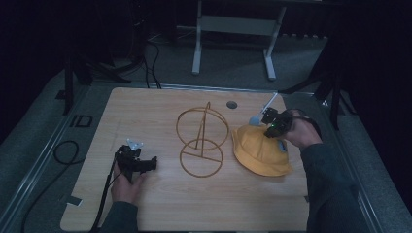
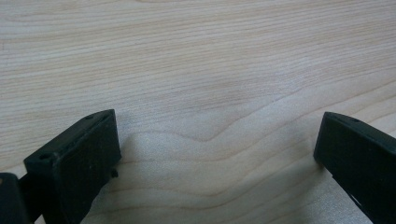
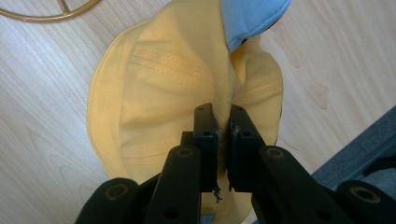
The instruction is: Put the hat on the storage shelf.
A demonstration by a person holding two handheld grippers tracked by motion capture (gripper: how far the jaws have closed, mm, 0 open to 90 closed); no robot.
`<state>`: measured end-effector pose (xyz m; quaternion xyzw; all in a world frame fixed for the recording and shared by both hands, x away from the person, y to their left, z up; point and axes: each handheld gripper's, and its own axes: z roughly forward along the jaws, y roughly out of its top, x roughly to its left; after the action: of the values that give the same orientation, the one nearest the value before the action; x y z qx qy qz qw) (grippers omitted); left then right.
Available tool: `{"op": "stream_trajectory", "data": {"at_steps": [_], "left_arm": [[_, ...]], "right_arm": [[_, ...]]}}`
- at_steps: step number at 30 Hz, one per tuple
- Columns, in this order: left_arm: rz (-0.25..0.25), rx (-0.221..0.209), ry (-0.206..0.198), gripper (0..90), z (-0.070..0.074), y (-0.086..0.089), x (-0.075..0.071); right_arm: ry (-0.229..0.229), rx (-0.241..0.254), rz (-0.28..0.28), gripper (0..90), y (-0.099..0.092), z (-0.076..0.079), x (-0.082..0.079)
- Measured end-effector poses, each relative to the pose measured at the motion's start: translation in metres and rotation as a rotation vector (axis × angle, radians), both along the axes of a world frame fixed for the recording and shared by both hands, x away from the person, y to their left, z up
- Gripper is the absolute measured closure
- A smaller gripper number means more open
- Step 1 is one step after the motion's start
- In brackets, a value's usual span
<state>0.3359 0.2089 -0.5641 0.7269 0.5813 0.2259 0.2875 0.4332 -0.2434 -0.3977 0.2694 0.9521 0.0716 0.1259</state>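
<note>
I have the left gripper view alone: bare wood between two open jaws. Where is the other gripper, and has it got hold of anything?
Observer: The right gripper is shut on a fold of the yellow hat.
Operator: Where does the hat lie?
Observer: On the table, right of a gold wire stand.
Operator: Is my gripper near that stand?
Observer: The left gripper points at it from the left, apart from it.
</note>
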Motion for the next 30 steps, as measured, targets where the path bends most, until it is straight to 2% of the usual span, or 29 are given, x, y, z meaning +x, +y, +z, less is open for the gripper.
{"op": "stream_trajectory", "data": {"at_steps": [8,12,16,30], "left_arm": [[0.000,0.000,-0.002,0.4,0.000,0.000,0.000],[0.000,0.000,-0.001,0.4,0.000,0.000,0.000],[0.000,0.000,-0.001,0.4,0.000,0.000,0.000],[0.000,-0.001,0.000,0.4,0.000,0.000,0.000]], "right_arm": [[-0.007,0.012,0.047,84.3,0.002,0.015,0.000],[-0.010,-0.011,0.065,84.3,0.005,0.020,0.001],[-0.021,-0.014,0.081,84.3,0.007,0.027,-0.001],[-0.044,-0.015,0.093,84.3,0.002,0.047,-0.005]]}}
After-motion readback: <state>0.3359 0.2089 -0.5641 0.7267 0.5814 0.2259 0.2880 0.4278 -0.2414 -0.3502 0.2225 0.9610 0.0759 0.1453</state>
